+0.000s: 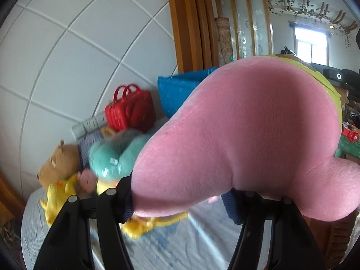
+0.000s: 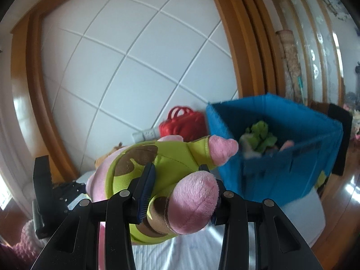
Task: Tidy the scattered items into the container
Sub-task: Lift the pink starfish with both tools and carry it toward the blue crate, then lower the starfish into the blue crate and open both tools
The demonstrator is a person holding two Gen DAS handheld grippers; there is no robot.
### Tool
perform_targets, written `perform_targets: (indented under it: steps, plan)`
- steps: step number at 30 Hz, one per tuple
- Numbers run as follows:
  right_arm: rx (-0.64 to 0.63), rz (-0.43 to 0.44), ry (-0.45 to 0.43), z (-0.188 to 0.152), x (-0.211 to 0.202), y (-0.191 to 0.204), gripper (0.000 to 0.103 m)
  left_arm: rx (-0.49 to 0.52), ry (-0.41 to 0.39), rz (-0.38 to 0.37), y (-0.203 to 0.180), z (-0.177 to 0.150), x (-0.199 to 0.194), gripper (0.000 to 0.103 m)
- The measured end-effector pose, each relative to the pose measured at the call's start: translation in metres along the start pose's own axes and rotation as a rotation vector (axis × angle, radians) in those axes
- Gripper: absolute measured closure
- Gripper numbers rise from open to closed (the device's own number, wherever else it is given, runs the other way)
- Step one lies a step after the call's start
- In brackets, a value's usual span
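Note:
A big pink star plush (image 1: pixel 247 135) in green shorts with brown patches (image 2: pixel 171 157) hangs in the air, held by both grippers. My left gripper (image 1: pixel 180 204) is shut on its pink body, which fills most of the left wrist view. My right gripper (image 2: pixel 180 198) is shut on one pink leg at the hem of the shorts. The blue fabric bin (image 2: pixel 281 168) stands just right of the plush, open at the top, with a green plush (image 2: pixel 261 137) and other soft items inside. The bin's wall (image 1: pixel 177 90) also shows behind the plush.
On the pale blue bedcover (image 1: pixel 175 243) lie a brown bear plush (image 1: pixel 60 159), a yellow plush (image 1: pixel 58 195) and a teal plush (image 1: pixel 112 157). A red handbag (image 1: pixel 130 110) and a white power strip (image 1: pixel 90 123) sit against the white panelled wall. Wooden frames rise behind the bin.

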State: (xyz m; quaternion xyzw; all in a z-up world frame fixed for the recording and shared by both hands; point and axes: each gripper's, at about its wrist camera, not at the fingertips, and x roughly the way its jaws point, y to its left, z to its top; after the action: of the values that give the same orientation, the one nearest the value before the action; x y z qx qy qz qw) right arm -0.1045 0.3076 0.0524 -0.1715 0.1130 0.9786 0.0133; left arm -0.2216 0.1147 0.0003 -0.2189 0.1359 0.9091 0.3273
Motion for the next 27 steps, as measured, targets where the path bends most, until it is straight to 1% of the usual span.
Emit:
perform_targets:
  steps: [3,6,10,12,16,20,24,27]
  plan:
    - [-0.016,0.0,-0.042,0.026,0.001,-0.023,0.064,-0.005,-0.037,0.005,-0.016,0.033,0.021,0.041]
    - [-0.043,-0.001,-0.074,0.055,0.007,-0.055,0.064,-0.019,-0.069,0.013,-0.035,0.066,0.048,0.041]
    - [-0.087,0.013,-0.107,0.098,0.021,-0.113,0.064,-0.035,-0.101,0.037,-0.07,0.113,0.094,0.041]
    - [-0.096,0.025,-0.115,0.12,0.031,-0.148,0.064,-0.039,-0.101,0.051,-0.09,0.139,0.123,0.041]
    - [-0.085,0.044,-0.094,0.157,0.059,-0.223,0.064,-0.039,-0.067,0.068,-0.124,0.18,0.179,0.041]
    - [-0.064,0.064,-0.061,0.184,0.096,-0.29,0.064,-0.031,-0.006,0.082,-0.145,0.212,0.236,0.041]
    - [-0.041,0.108,-0.018,0.203,0.139,-0.334,0.064,-0.012,0.042,0.125,-0.15,0.242,0.281,0.041]
    - [-0.02,0.137,0.023,0.217,0.179,-0.355,0.064,-0.008,0.089,0.151,-0.146,0.26,0.315,0.041]
